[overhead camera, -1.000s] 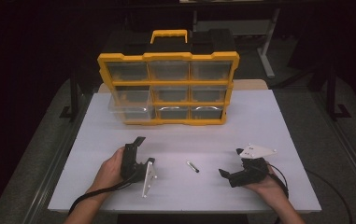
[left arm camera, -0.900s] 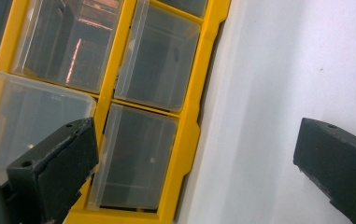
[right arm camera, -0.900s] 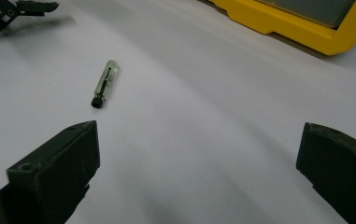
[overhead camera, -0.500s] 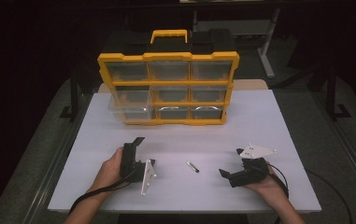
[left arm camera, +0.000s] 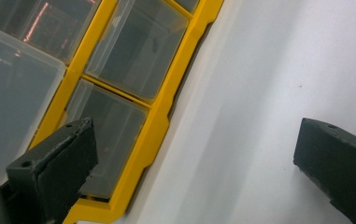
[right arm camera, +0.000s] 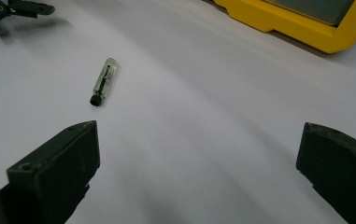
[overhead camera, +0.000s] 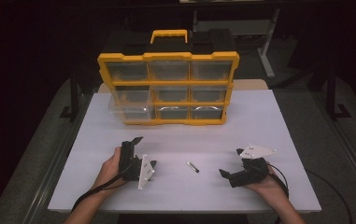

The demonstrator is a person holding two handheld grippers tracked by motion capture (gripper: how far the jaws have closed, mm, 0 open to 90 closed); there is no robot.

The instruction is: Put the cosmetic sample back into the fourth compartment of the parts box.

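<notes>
From above, a small vial point(overhead camera: 192, 166) lies on the white tabletop point(overhead camera: 278, 121), between the two grippers and well in front of the yellow organizer point(overhead camera: 167, 88). The organizer's lower-left drawer point(overhead camera: 126, 106) stands pulled out. The left gripper point(overhead camera: 140, 156) rests near the front edge, fingers spread and holding nothing. The right gripper point(overhead camera: 230, 164) sits off to the vial's right, its fingers also apart and aimed roughly toward it.

The left gripper view looks between two wide-set fingers point(left arm camera: 59, 158) at the organizer's clear drawer fronts point(left arm camera: 138, 51) and bare tabletop; that hand seems turned toward the box.

The right gripper view gives what the high view cannot: the vial point(right arm camera: 103, 81) is clear with a dark cap at the near end, lying lengthwise ahead and left of centre between the spread fingers point(right arm camera: 59, 161). To pick it up well, I'd shift that gripper left to centre the vial, come down low, and close across its width, since it looks likely to roll.
</notes>
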